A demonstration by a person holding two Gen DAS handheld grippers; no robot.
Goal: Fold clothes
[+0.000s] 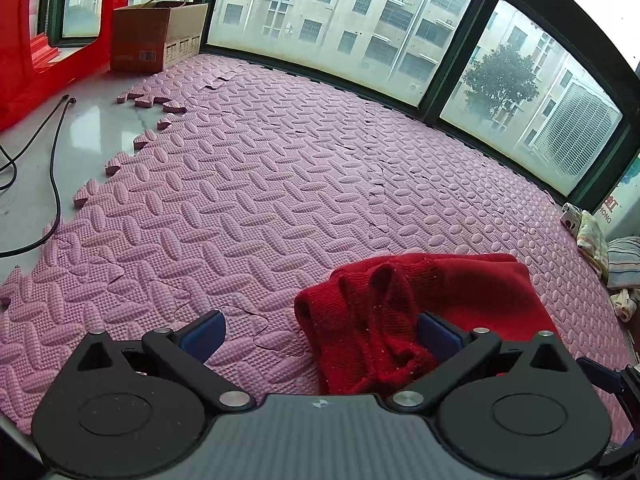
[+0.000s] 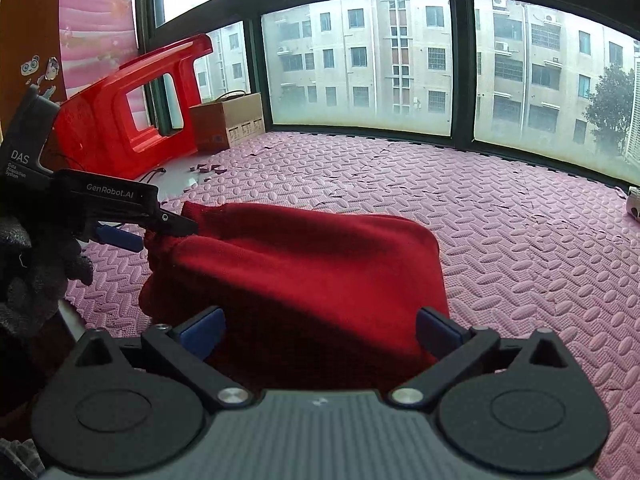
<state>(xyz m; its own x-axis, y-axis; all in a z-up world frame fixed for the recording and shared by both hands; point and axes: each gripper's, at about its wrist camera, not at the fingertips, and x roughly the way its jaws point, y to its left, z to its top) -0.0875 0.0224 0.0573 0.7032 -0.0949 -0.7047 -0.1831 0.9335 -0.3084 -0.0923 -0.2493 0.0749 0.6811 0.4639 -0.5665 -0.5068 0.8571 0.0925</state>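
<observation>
A red knitted garment [image 2: 304, 264] lies folded into a thick bundle on the pink foam mat [image 2: 520, 248]. My right gripper [image 2: 320, 332] is open, its blue pads [image 2: 204, 332] straddling the bundle's near edge. My left gripper [image 1: 320, 338] is also open; the garment's bunched end [image 1: 372, 312] lies between its fingers, against the right pad [image 1: 436, 338]. In the right wrist view the left gripper [image 2: 156, 236] sits at the bundle's left end, held by a gloved hand [image 2: 36, 276].
A red plastic stool [image 2: 120, 120] lies tipped at the back left beside a cardboard box [image 1: 156, 36]. A black cable [image 1: 56, 148] runs over the white tile floor. Loose clothes [image 1: 600, 248] are piled at the right. Windows [image 1: 340, 20] bound the mat's far side.
</observation>
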